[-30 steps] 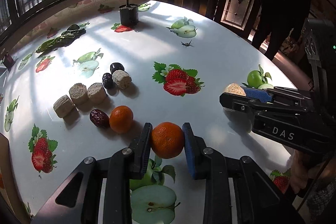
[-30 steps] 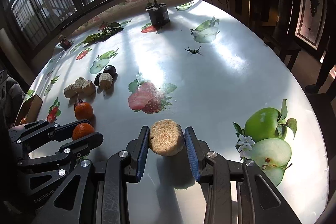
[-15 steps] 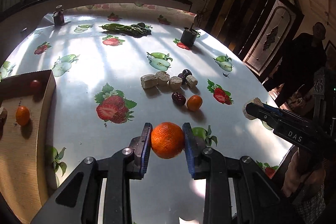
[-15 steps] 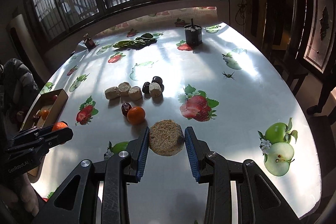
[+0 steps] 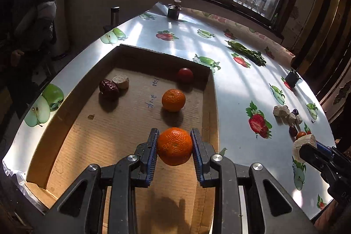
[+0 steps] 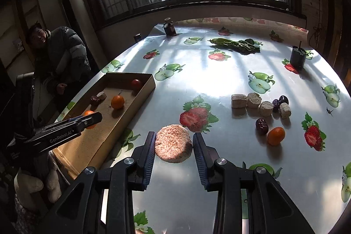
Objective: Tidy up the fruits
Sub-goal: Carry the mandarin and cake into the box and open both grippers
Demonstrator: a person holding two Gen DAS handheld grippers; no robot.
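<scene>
We have the left gripper (image 5: pixel 174 146) clamped on a tangerine (image 5: pixel 174 145), both blue pads pressed to its sides, held above the near end of the box (image 5: pixel 209 106). Inside the box, a second tangerine (image 5: pixel 173 100) sits just ahead, a red fruit (image 5: pixel 185 75) in the far corner, a date (image 5: pixel 108 86) touching a beige chunk (image 5: pixel 120 81) on the far left. Our right gripper (image 6: pixel 173 147) grips a round cake (image 6: pixel 173 143), closed onto its sides, over the table (image 6: pixel 219 84) right of the box. Further right of the box lie a loose tangerine (image 6: pixel 276 135), a date, and a row of beige chunks (image 6: pixel 252 101).
</scene>
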